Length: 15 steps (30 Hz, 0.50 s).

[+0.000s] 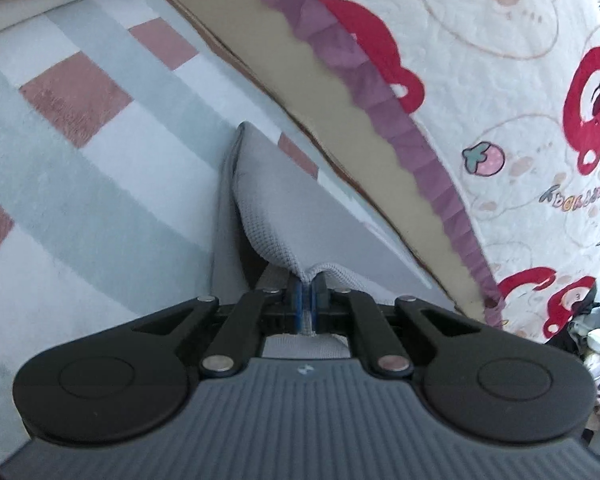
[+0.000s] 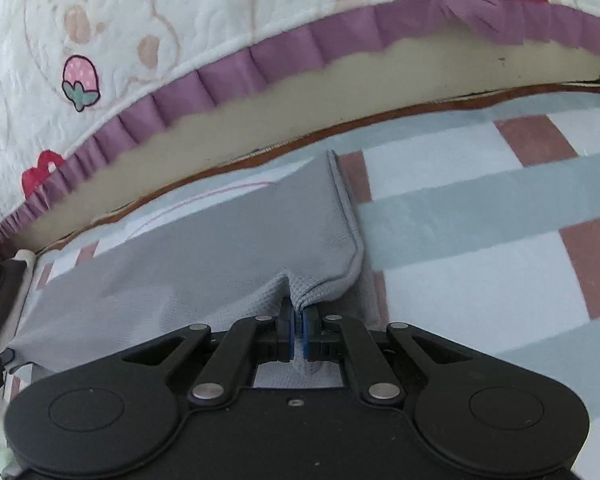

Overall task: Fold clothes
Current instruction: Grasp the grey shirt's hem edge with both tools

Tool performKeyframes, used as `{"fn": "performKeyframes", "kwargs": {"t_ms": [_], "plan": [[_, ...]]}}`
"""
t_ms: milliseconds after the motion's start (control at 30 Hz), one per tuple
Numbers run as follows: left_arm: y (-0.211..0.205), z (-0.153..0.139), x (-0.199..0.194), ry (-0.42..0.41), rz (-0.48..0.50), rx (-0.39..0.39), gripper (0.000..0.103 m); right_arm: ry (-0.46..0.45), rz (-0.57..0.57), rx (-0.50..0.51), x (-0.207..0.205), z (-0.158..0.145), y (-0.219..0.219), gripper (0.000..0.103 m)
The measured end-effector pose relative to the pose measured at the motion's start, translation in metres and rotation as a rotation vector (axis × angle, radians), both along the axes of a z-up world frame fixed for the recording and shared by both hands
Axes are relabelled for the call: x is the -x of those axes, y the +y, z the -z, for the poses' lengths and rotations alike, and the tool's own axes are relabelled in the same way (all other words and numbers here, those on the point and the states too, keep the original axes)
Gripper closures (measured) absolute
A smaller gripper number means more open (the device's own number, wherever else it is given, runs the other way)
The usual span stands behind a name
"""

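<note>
Two hand-held grippers each pinched the same grey garment (image 1: 260, 216), a waffle-textured knit spread over a checked rug of pale blue, white and dusty-pink blocks (image 1: 80, 152).

From the left wrist view, the left hand-held gripper (image 1: 307, 300) had its blue-padded jaws closed tight on a bunched edge of the cloth, which rose in a small peak just ahead of the pads and then ran away toward a rounded, seamed corner lying on the rug.

From the right wrist view, the right hand-held gripper (image 2: 298, 332) was likewise clamped on a fold of the grey garment (image 2: 204, 240), the fabric puckered into a crease where it entered the jaws. Its hemmed side edge curved along the right of the grasp, and the rest of the cloth stretched flat to the left, reaching close to the rug's far edge.

Along that far edge of the rug (image 2: 480, 216) stood a bed base, a beige strip (image 2: 340, 96) with a dark brown line at its foot. Over it hung a white quilted bedspread (image 2: 180, 12) printed with red shapes, faint bear outlines and a pink strawberry (image 2: 80, 80), finished with a purple ruffle (image 2: 260, 64). In the left wrist view the same bedspread (image 1: 500, 120) filled the right side, with a heap of mixed clothing (image 1: 592, 332) beside it at the right border.
</note>
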<state>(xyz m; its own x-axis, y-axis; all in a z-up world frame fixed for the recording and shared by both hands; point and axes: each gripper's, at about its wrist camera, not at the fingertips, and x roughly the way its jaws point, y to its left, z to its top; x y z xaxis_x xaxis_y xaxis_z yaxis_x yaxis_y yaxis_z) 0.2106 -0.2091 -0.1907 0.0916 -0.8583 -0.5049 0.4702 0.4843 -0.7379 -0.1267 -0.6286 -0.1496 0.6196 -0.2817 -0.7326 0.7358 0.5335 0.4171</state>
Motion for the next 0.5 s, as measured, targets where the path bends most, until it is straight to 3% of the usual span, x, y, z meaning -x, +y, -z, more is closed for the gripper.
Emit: {"fn": "performKeyframes", "kwargs": {"t_ms": [67,167,233,267,300,400,500], "plan": [[-0.006,0.001,0.003,-0.043,0.011,-0.04,0.098,0.008,-0.019,-0.01,-0.007,-0.001,0.0,0.091],[-0.017,0.009,0.011,-0.1,0.048,-0.14,0.079,0.013,-0.081,0.01,-0.014,0.001,0.004,0.09],[-0.026,0.018,0.012,-0.119,0.068,-0.184,0.081,0.008,-0.114,0.045,-0.017,-0.001,0.006,0.096],[-0.03,0.018,0.011,-0.138,0.081,-0.187,0.089,0.0,-0.125,0.068,-0.02,-0.004,0.006,0.097],[-0.035,0.013,0.01,-0.163,0.093,-0.182,0.098,-0.024,-0.126,0.086,-0.02,-0.014,0.005,0.097],[-0.038,-0.016,0.009,-0.244,0.1,-0.119,0.098,-0.119,-0.117,0.136,-0.019,-0.055,0.001,0.097],[-0.025,-0.047,0.009,-0.227,0.094,-0.011,0.098,-0.257,-0.095,0.113,0.003,-0.098,0.007,0.097]]}}
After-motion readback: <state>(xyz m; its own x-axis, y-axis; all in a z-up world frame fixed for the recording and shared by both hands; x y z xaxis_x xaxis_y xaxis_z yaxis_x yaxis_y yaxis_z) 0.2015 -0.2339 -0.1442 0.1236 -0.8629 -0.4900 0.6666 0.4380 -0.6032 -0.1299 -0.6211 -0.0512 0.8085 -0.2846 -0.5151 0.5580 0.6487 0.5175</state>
